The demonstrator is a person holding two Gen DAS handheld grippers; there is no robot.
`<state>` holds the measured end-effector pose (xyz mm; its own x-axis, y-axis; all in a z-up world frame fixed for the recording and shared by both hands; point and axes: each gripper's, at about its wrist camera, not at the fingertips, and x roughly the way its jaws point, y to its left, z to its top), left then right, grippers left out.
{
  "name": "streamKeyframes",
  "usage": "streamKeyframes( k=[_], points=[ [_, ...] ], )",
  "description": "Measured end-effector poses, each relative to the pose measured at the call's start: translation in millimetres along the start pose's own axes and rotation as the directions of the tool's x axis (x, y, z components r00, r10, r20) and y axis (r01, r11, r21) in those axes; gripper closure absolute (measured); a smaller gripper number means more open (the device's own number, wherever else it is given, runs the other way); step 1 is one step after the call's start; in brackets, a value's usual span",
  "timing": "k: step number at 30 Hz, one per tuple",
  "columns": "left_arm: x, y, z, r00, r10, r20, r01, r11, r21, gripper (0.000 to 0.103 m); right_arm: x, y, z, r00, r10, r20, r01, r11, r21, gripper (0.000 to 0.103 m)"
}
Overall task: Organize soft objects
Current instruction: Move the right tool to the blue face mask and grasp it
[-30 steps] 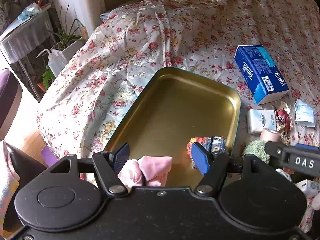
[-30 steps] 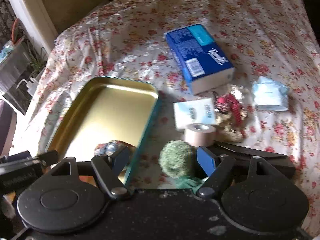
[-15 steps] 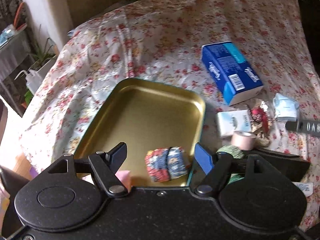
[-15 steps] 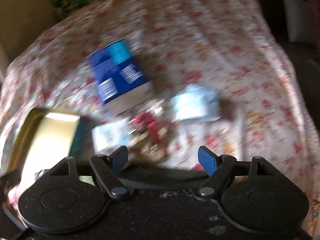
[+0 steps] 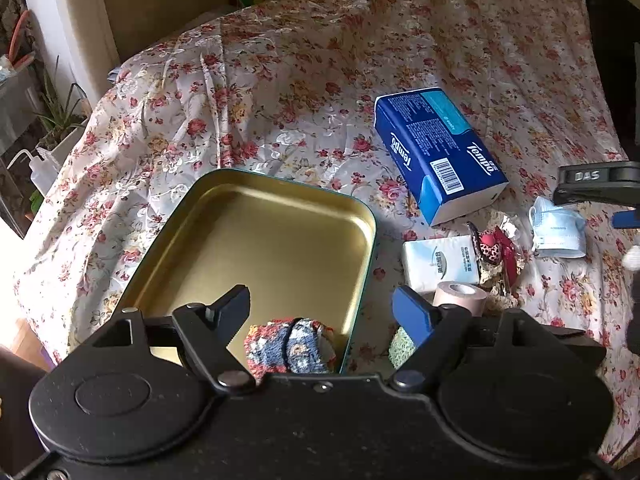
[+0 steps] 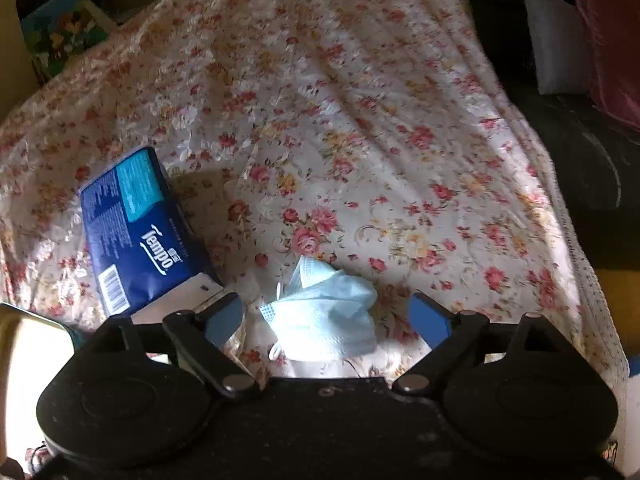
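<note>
A gold tray [image 5: 260,240] with a teal rim lies on the flowered bedspread [image 5: 320,60]. A colourful crocheted roll [image 5: 290,346] rests in its near right corner. My left gripper [image 5: 324,312] hovers over that corner, its jaws opening, and the pads are clear of the roll. A green knitted ball [image 5: 398,346] sits just outside the tray by my right-hand finger. My right gripper [image 6: 326,318] hangs over a pale blue face mask [image 6: 324,320]. Its jaws are opening with the mask between them, untouched. The tray corner [image 6: 32,332] shows at the left.
A blue tissue box [image 5: 436,152] lies beyond the tray, with a white tissue pack [image 5: 440,260], a tape roll [image 5: 460,296] and a red ornament [image 5: 494,248] nearer. A pillow [image 6: 556,40] and dark furniture lie off the bed's right edge; a squeeze bottle [image 5: 40,164] stands on the left.
My left gripper slid right along the tray's near side, off the pink cloth, and widened. My right gripper swung right from the green ball to the face mask and widened.
</note>
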<state>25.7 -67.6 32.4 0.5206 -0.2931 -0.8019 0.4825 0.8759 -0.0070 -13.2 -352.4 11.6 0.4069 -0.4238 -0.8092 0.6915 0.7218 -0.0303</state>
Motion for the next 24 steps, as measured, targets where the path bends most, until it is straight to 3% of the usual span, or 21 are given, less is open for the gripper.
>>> streamKeyframes(
  k=[6, 15, 16, 19, 22, 24],
  points=[
    [10, -4, 1, 1.000, 0.001, -0.012, -0.001, 1.000, -0.009, 0.024, 29, 8, -1, 0.998, 0.007, -0.069, -0.009, 0.999, -0.036, 0.012],
    [22, -19, 3, 1.000, -0.002, -0.007, 0.002, 1.000, 0.004, 0.023, 52, 11, -3, 0.994, -0.034, -0.104, 0.026, 0.997, -0.075, 0.013],
    [23, -22, 3, 1.000, 0.000, -0.006, 0.000, 1.000, 0.010, 0.023, 55, 12, -4, 0.993, -0.032, -0.111, 0.023, 0.996, -0.082, 0.015],
    [28, -28, 3, 1.000, -0.002, -0.011, 0.002, 1.000, 0.011, 0.022, 62, 13, -5, 0.991, -0.056, -0.124, 0.043, 0.993, -0.106, 0.036],
    [33, -33, 4, 0.999, -0.019, -0.026, 0.019, 1.000, -0.002, 0.021, 65, 7, -6, 0.987, -0.038, -0.155, 0.025, 0.996, -0.084, 0.048],
    [35, -37, 5, 0.999, -0.018, -0.029, 0.018, 1.000, -0.004, 0.021, 59, 3, -5, 0.987, -0.016, -0.158, 0.005, 0.998, -0.068, 0.050]
  ],
)
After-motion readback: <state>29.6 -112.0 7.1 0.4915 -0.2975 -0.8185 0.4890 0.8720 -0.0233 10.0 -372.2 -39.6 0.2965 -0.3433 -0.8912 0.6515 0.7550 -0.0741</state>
